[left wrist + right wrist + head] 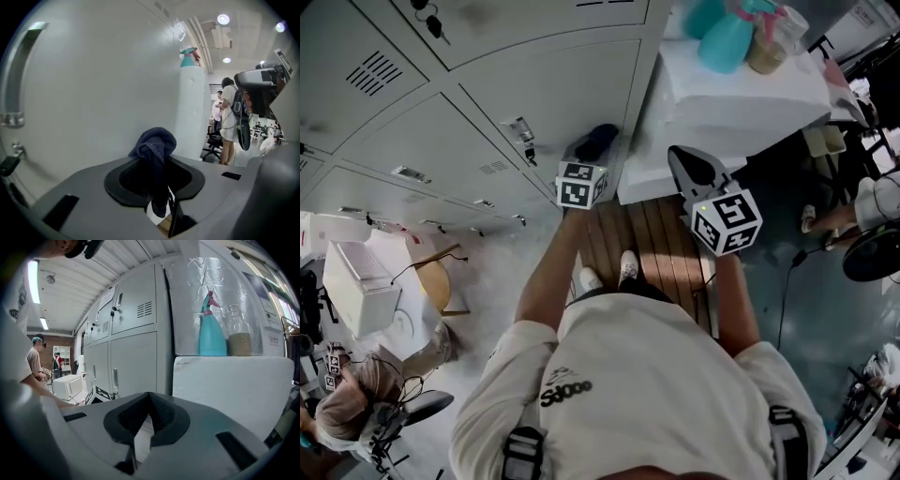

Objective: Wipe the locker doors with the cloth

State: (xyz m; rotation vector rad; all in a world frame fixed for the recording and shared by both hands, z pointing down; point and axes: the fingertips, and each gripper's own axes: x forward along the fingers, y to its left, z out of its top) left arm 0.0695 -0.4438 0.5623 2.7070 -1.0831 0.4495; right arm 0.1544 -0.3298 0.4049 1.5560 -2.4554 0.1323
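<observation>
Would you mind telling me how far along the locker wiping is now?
Done: the dark blue cloth is picked up and clamped in the left gripper. In hand: it is held right at a grey locker door, though contact is unclear. Left: no wiped streaks show, so any door may need wiping. The right gripper is shut and empty.
</observation>
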